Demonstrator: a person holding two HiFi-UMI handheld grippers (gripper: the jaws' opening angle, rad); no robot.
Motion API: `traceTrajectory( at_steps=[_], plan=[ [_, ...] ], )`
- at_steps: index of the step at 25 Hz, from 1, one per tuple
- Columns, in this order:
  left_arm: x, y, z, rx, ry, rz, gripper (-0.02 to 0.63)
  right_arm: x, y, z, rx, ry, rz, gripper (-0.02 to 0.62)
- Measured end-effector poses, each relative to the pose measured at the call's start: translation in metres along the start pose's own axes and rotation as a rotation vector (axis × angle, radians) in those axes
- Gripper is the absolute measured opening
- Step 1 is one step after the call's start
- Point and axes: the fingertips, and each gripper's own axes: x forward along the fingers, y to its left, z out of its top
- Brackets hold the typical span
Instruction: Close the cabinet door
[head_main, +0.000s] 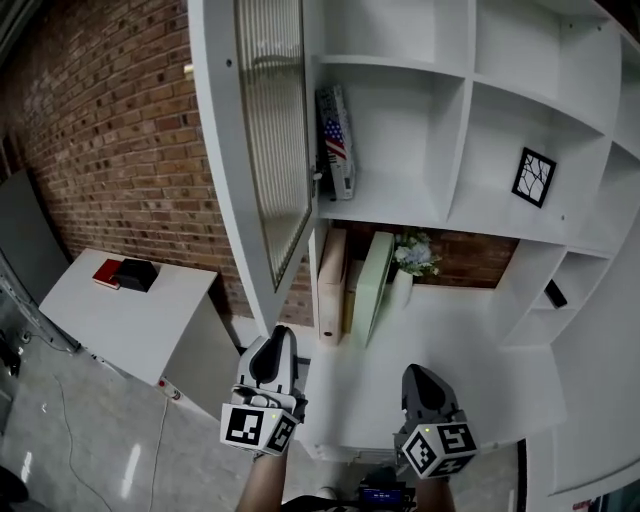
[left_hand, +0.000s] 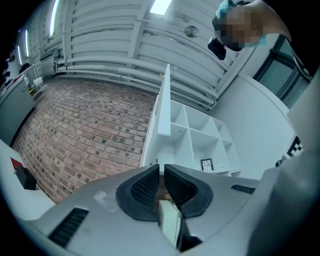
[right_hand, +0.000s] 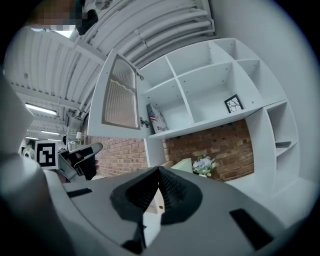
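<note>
The ribbed-glass cabinet door (head_main: 262, 150) stands swung wide from the white shelf unit (head_main: 455, 215), its lower free edge close to the left gripper (head_main: 282, 335); contact cannot be confirmed. The left gripper and the right gripper (head_main: 415, 372) both have their jaws together and empty, with clear air ahead of the right one.

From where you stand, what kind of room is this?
Probably a studio or office-like room, set up for practice: a white shelf unit with its ribbed-glass cabinet door open, a bare brick wall, and a plain white table.
</note>
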Motion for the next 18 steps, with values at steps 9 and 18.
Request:
traceTrajectory(
  at_steps=[9,18],
  plan=[
    [-0.005,0.003,0.022,0.033,-0.049,0.011,0.111,0.003,0.014,0.003,-0.019,0.0,0.045,0.002],
    [-0.015,0.002,0.05,0.091,-0.115,0.024,0.114,-0.002,0.02,0.004,-0.019,-0.011,0.048,0.002]
  ],
)
